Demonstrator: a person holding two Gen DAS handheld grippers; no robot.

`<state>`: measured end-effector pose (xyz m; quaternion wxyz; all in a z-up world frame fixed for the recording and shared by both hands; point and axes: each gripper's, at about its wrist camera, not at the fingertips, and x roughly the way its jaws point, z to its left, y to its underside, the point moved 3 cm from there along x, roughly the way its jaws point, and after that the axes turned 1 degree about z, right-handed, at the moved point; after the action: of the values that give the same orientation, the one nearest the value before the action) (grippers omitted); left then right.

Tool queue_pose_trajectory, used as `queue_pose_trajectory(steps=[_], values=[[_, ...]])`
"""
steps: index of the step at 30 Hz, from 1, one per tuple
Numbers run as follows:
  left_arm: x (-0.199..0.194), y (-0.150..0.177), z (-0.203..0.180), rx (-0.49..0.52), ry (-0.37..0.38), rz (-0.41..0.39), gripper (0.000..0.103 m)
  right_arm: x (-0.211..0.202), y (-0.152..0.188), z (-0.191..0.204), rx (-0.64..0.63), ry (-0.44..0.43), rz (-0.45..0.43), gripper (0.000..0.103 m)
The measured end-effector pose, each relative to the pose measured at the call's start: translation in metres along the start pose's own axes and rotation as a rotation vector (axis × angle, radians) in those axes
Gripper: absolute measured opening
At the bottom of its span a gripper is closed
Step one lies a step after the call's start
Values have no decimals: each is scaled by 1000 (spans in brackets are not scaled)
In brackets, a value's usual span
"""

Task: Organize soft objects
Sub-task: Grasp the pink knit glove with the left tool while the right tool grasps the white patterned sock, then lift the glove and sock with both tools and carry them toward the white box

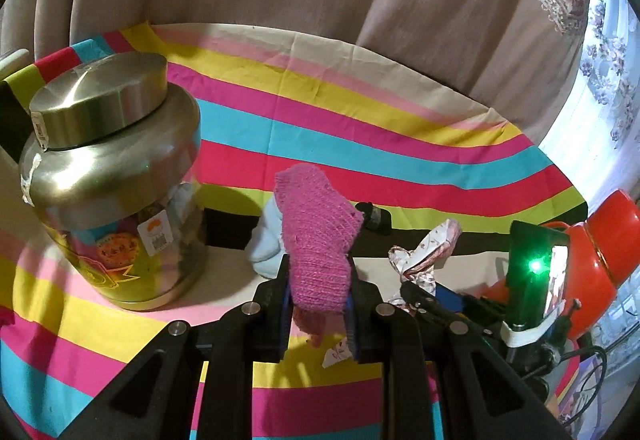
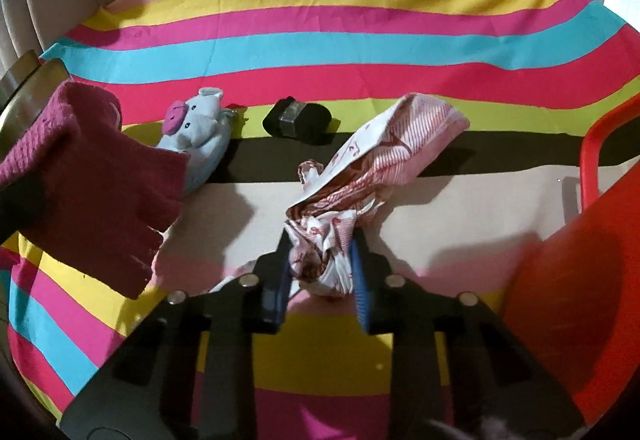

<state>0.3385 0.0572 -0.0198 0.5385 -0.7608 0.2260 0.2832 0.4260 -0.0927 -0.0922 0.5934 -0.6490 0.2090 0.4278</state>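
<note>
Over the striped cloth (image 2: 320, 52), left hand-held gripper (image 1: 318, 276) clamps magenta knit (image 1: 316, 232)

No text is showing clearly enough to read: the metal jar (image 1: 116, 176) is carrying a white sticker (image 1: 157, 233) and a red-gold label (image 1: 114, 246), both too blurred.

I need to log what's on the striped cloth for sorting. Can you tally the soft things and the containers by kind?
Knitted magenta glove, held by the left gripper: 1
Red-and-white patterned cloth, held by the right gripper: 1
Blue plush toy: 1
Black rolled bundle: 1
Metal-lidded jar: 1
Red container: 1
Total: 6
</note>
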Motion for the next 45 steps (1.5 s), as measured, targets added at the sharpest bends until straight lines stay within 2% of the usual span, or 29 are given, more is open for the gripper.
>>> queue_pose_trajectory(steps=[8, 15, 26, 36, 45], values=[[-21, -6, -2, -17, 34, -26, 22, -40, 0, 0, -12, 8, -72, 26], [-56, -10, -9, -15, 58, -59, 22, -84, 5, 10, -53, -2, -114, 25], [-107, 0, -34, 11, 137, -82, 22, -170, 33, 13, -91, -9, -169, 25], [-129, 42, -76, 45, 231, -19, 22, -231, 76, -30, -61, 31, -189, 25], [-147, 72, -145, 135, 342, 19, 22, -271, 113, -93, -7, 108, -188, 25]])
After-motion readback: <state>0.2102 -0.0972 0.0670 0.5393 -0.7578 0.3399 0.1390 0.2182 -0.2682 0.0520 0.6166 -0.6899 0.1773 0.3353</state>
